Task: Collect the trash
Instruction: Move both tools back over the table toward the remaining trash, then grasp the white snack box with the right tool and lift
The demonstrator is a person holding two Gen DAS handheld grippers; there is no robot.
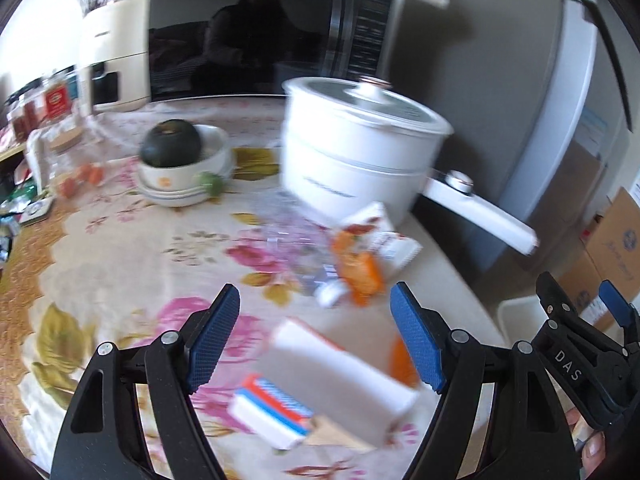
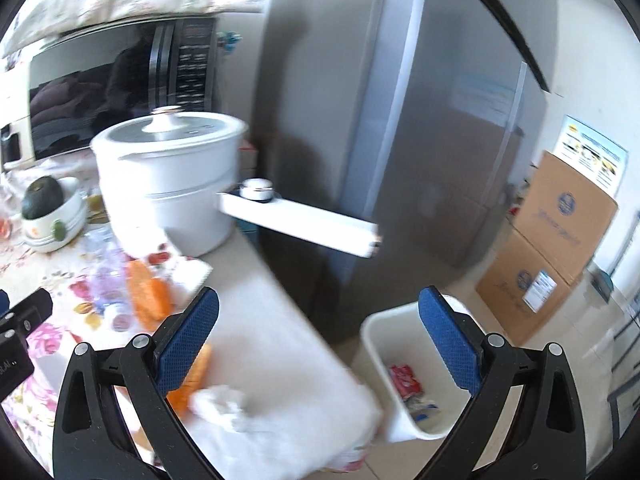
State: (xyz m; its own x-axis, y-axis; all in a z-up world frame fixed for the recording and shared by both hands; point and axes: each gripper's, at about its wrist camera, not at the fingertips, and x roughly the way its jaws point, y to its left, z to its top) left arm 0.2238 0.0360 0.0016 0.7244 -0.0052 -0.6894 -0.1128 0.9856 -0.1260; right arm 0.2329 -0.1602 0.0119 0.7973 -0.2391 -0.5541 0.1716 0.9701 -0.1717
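Note:
My left gripper [image 1: 316, 340] is open above the floral tablecloth [image 1: 120, 264], with nothing between its blue pads. Below it lie a white carton [image 1: 340, 368] and a small white, orange and blue box [image 1: 276, 408]. Farther off lie a crushed clear bottle [image 1: 296, 240], an orange wrapper [image 1: 356, 272] and a white packet [image 1: 384, 236]. My right gripper [image 2: 318, 336] is open and empty over the table's corner. A crumpled white tissue [image 2: 224, 404] and an orange scrap [image 2: 192, 376] lie under it. A white bin [image 2: 376, 332] on the floor holds a red wrapper [image 2: 404, 376].
A white lidded pot [image 1: 360, 152] with a long handle [image 2: 300, 224] stands behind the trash. A bowl with a dark green squash [image 1: 172, 144] is at the left, a microwave [image 1: 248, 40] behind. A grey fridge [image 2: 400, 120] and cardboard boxes [image 2: 560, 240] flank the bin.

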